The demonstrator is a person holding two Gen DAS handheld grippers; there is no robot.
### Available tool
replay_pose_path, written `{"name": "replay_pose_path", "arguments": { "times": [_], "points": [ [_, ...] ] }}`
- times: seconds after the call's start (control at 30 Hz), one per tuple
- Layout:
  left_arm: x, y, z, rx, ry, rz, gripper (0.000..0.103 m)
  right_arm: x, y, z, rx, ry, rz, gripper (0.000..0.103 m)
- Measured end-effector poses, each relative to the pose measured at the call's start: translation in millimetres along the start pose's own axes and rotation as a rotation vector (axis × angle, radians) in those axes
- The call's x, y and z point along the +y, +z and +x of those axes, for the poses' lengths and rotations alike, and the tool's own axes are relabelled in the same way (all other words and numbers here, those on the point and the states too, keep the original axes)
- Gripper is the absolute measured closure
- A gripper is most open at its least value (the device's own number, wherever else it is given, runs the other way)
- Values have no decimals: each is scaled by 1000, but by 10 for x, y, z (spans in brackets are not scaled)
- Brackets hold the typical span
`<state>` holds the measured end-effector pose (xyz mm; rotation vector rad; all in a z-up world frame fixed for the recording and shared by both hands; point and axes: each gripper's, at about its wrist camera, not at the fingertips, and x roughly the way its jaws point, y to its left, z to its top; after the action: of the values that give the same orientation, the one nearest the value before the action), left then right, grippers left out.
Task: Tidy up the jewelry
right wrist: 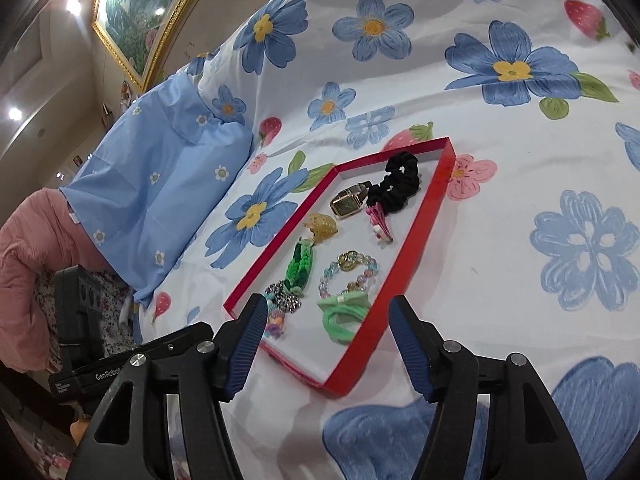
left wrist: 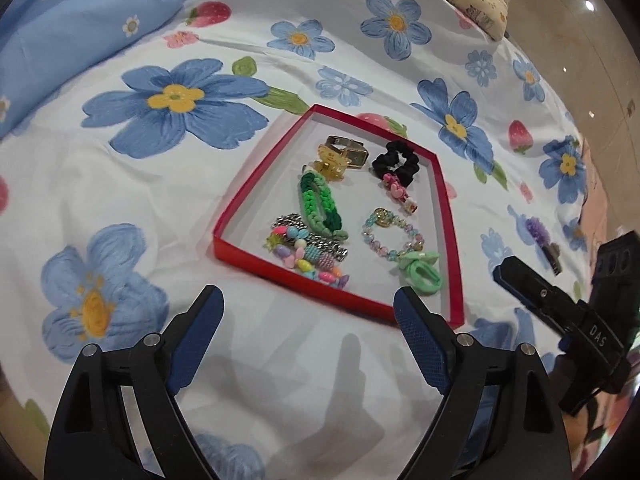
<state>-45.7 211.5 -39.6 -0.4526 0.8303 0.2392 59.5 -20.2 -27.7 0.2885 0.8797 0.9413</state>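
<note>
While most jewelry sits in red tray [left wrist: 256,188], left gripper [left wrist: 308,308] and right gripper [right wrist: 328,312] spread, empty; next probably purple clip [left wrist: 540,232], right of frame, blurry.

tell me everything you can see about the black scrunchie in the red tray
The black scrunchie is a ruffled ring of matte, soft-looking fabric, gathered into puffy folds around an open middle. It lies flat on the pale floor of the red tray, in the far corner on the side nearer the right gripper, close to the walls. A gold rectangular watch lies right beside it, and a pink hair clip meets its near edge. Neither gripper touches it.
</note>
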Motion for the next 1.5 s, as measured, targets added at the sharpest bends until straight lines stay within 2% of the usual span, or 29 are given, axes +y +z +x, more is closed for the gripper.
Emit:
{"name": "replay_pose_path", "arguments": {
  "times": [0.07, 0.13, 0.33, 0.43, 0.53, 0.63, 0.77, 0.97, 1.1, 1.5],
  "points": [
    [-29, -17, -47, -9, 22, 16, 15, 32, -21, -36, -2, -8, -19, 36],
    [-55, -32, -77, -12, 27, 26, 15, 70, -34, -86, -10, -19, -37, 30],
    [-169, -47, -194, -25, 59, 70, 15, 207, 38, -251, -32, -75, -105, 25],
    [-247, -1, -348, -70, 88, 104, 15, 341, 122, -343, -35, -118, -174, 18],
    [-348, 63, -505, -113, 114, 162, 2, 538, 242, -478, -51, -148, -265, 11],
    [-384, 83, -583, -155, 148, 181, 0, 698, 323, -599, -73, -162, -333, 1],
    [-287, 33, -460, -135, 176, 149, 0, 687, 253, -574, -78, -175, -328, 1],
    [-208, -116, -290, -112, 215, 140, 0, 492, -43, -350, -35, -215, -293, 1],
    [-230, -222, -276, -141, 243, 151, 0, 423, -165, -280, -30, -226, -287, 1],
    [-285, -320, -382, -205, 256, 175, 0, 396, -288, -298, -58, -224, -292, 1]
  ]
}}
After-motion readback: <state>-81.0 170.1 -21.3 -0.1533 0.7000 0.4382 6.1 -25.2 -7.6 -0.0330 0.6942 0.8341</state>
